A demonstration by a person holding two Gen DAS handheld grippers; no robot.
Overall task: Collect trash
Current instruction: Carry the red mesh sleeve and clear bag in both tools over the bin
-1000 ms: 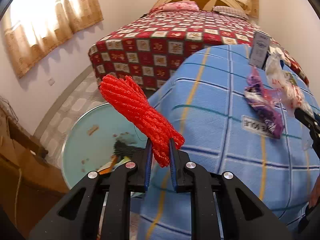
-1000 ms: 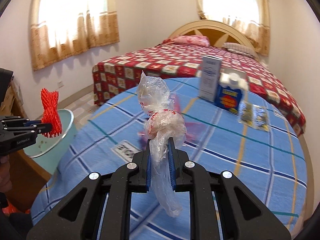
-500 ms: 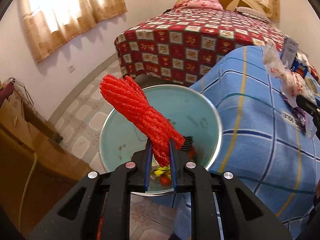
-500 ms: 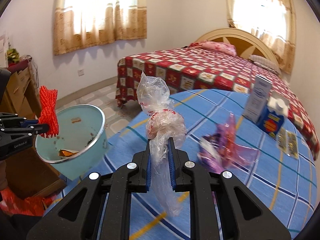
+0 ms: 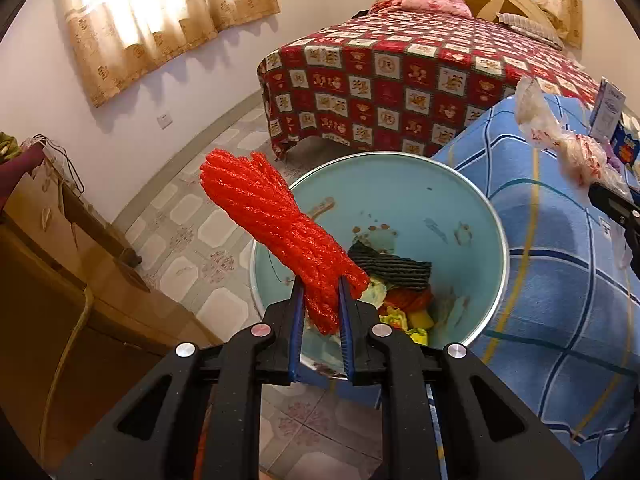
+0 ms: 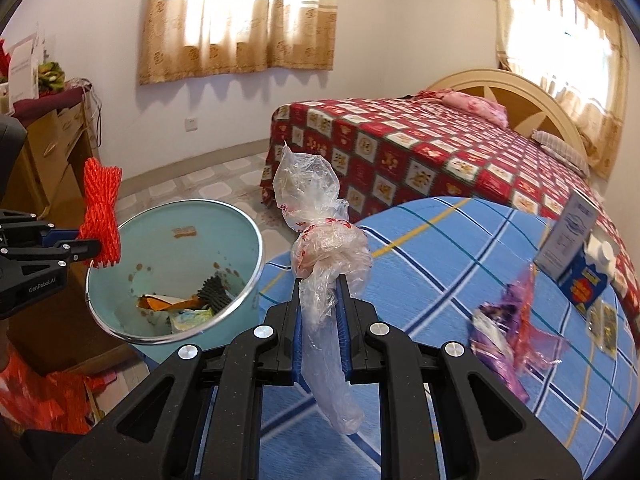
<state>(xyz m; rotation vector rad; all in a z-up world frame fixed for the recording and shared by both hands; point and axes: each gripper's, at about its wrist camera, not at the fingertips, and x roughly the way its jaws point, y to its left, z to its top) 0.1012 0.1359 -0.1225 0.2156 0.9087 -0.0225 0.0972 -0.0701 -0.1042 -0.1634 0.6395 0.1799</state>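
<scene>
Red foam netting (image 5: pixel 276 232), bunched into a thick roll, sits clamped between the blue-lined jaws of my left gripper (image 5: pixel 320 300). From the left wrist view it hangs just over the near rim of the pale turquoise round bin (image 5: pixel 472 208), pointing toward 10 o'clock. Its lower end hides part of the bin's contents; I can make out a dark ribbed piece (image 5: pixel 392 266) and some yellow and red scraps (image 5: pixel 408 312), but I cannot say what they are.

My right gripper (image 6: pixel 320 300) has its jaws clenched on a crumpled clear plastic bag with red print (image 6: pixel 320 248). The bag rises toward 12 o'clock and its tail droops below the fingers, covering part of the blue checked tablecloth (image 6: pixel 460 260) behind it.

In the right wrist view the bin stands at 9 o'clock, just beside the table edge. At 3 o'clock on the cloth lies a purple and pink plastic wrapper (image 6: pixel 508 340), blurred, and beyond it a white and blue carton (image 6: pixel 580 264). Two small flat packets (image 6: pixel 604 324) near the edge are too small to read. A bed with a red patterned cover (image 6: pixel 440 160) fills the background at 1 o'clock.
</scene>
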